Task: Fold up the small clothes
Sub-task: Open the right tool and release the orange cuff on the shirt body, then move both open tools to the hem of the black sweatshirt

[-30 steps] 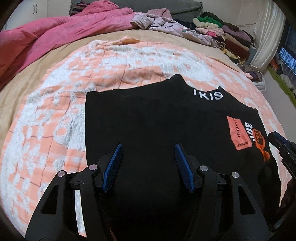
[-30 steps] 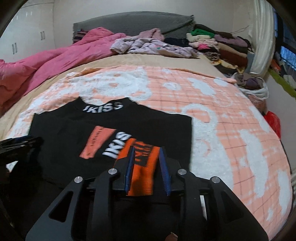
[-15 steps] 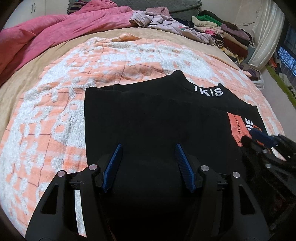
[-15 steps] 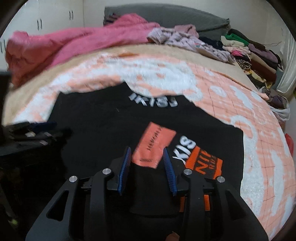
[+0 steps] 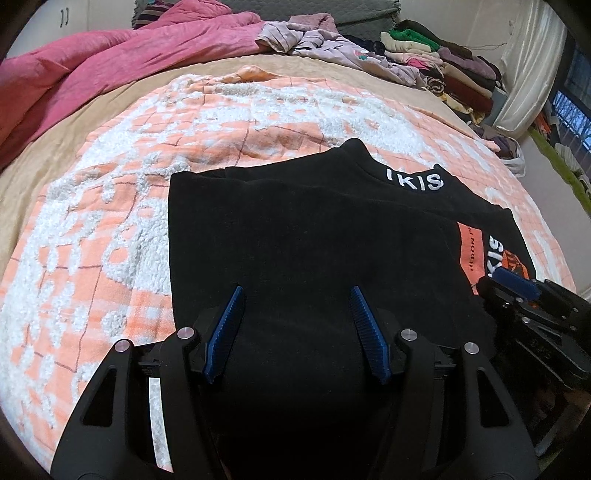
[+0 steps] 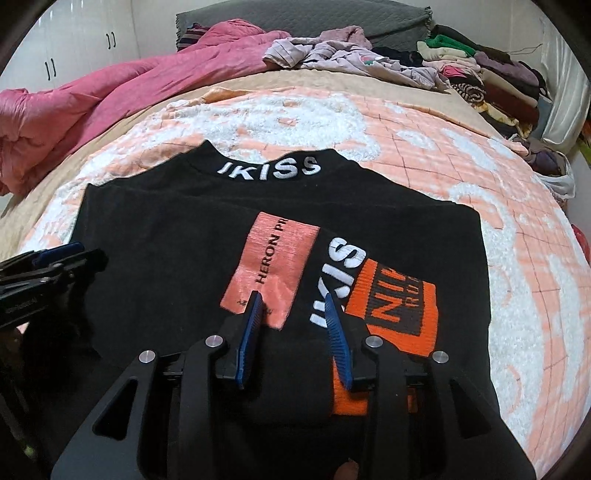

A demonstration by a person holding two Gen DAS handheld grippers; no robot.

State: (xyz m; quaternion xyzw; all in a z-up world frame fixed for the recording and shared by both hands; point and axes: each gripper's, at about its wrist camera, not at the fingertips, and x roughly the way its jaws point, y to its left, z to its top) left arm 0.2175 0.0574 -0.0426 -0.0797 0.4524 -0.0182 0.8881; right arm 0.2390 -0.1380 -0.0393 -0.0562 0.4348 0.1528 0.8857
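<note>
A black sweater [image 5: 303,236] with white "IKISS" lettering on the collar lies partly folded on the orange-and-white blanket [image 5: 110,229]; it also shows in the right wrist view [image 6: 166,236] with a pink patch [image 6: 273,266] and an orange cuff [image 6: 395,302] on top. My left gripper [image 5: 295,299] is open and empty above the sweater's left part. My right gripper [image 6: 291,306] is open and empty above the pink patch. The right gripper also shows at the right edge of the left wrist view [image 5: 517,288]. The left gripper shows at the left edge of the right wrist view [image 6: 55,258].
A pink duvet [image 5: 103,70] lies at the far left of the bed. Loose lilac clothes [image 5: 332,44] and a stack of folded clothes [image 5: 454,70] sit at the far right. A grey headboard [image 6: 332,18] stands behind. White cupboards [image 6: 66,48] line the left wall.
My right gripper let go of the orange cuff, opened and moved left over the pink patch. The folded sleeve now rests on the sweater. My left gripper has stayed open.
</note>
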